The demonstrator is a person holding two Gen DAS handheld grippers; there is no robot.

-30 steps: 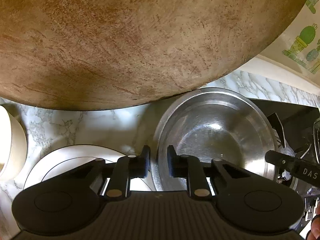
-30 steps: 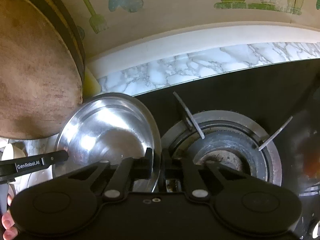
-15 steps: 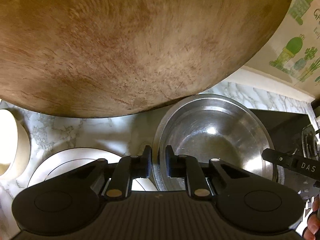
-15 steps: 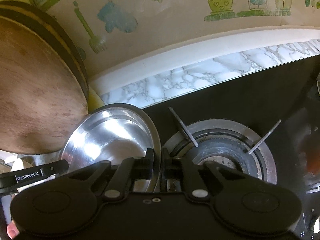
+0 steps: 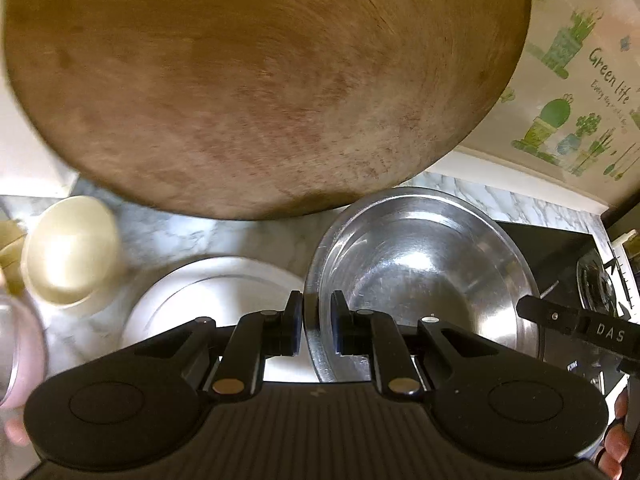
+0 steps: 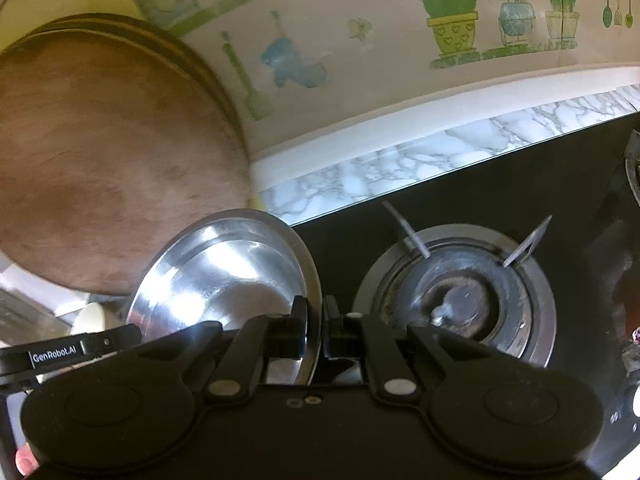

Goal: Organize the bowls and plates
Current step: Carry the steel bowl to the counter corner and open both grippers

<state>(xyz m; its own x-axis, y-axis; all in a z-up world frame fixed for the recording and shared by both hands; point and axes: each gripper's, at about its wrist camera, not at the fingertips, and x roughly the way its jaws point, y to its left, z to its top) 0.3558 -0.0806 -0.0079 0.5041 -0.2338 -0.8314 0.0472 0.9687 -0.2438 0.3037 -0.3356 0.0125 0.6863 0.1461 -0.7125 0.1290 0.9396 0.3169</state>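
Observation:
A shiny steel bowl (image 5: 420,264) is held between both grippers above the marble counter. My left gripper (image 5: 317,326) is shut on its left rim. My right gripper (image 6: 315,330) is shut on its right rim; the bowl shows there too (image 6: 224,276). A white plate (image 5: 208,296) lies on the counter just left of the bowl. A cream bowl (image 5: 68,248) stands further left, and it peeks out in the right wrist view (image 6: 90,316).
A big round wooden board (image 5: 260,80) leans against the wall behind, also in the right wrist view (image 6: 100,160). A black gas hob with a burner (image 6: 456,300) lies to the right. A clear glass (image 5: 16,344) is at the far left edge.
Both grippers have lifted the steel bowl and carried it slightly away from the wall; more of the plate, cream bowl and hob has come into view.

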